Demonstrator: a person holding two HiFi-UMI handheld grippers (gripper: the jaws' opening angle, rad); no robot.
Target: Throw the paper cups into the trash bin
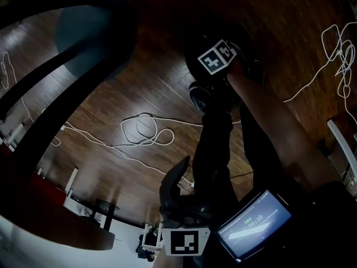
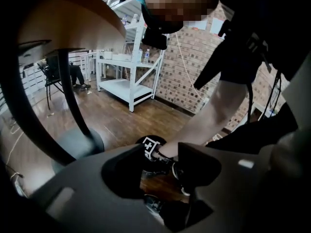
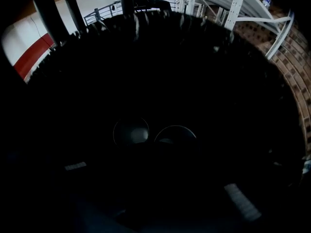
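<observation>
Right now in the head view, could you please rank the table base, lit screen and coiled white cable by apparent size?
Largest: the table base.
Next: the lit screen, though it is nearest the camera.
Smallest: the coiled white cable, not far behind the screen.

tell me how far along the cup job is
Done: two cups lie side by side at the bottom of the dark trash bin. In hand: nothing. The right tongs reach into the bin with jaws that look apart and empty, and the left tongs are open and empty. Left: no other cup shows on the floor, so probably only pulling out.
</observation>
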